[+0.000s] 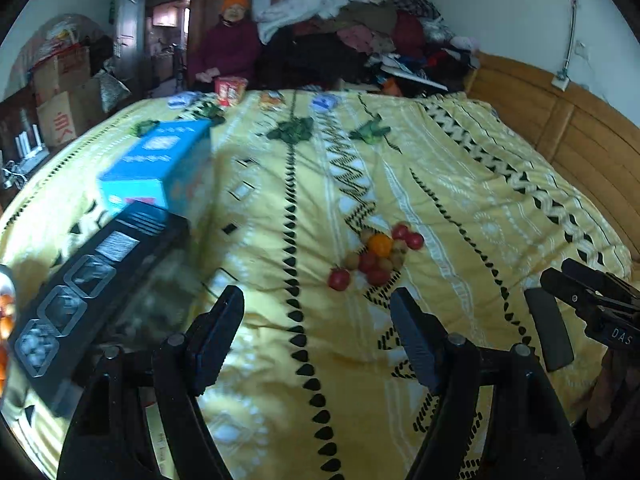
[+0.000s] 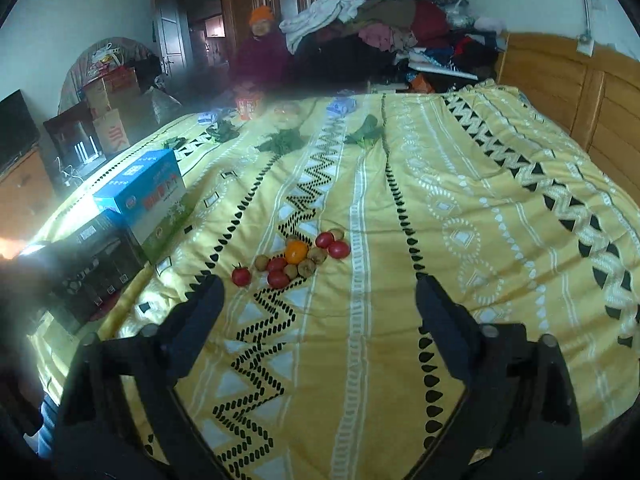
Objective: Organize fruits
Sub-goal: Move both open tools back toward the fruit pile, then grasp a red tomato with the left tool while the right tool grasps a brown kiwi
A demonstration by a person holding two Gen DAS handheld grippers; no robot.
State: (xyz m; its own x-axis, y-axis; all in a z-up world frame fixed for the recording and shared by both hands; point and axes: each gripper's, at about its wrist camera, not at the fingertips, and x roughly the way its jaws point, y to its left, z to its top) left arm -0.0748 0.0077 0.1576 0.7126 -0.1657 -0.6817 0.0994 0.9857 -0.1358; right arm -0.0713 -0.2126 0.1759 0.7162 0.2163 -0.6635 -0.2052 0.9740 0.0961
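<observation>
Left hand-held gripper [image 1: 316, 336]: my fingers spread wide, nothing between them, low in the frame. Right hand-held gripper [image 2: 316, 320]: fingers equally wide apart, empty, bottom of frame; it also shows at the left view's right edge.

left hand-held gripper [image 1: 318, 322] black, ribbed finger pads, silver screws, right hand-held gripper [image 2: 318, 312] matching, white "das" lettering
</observation>
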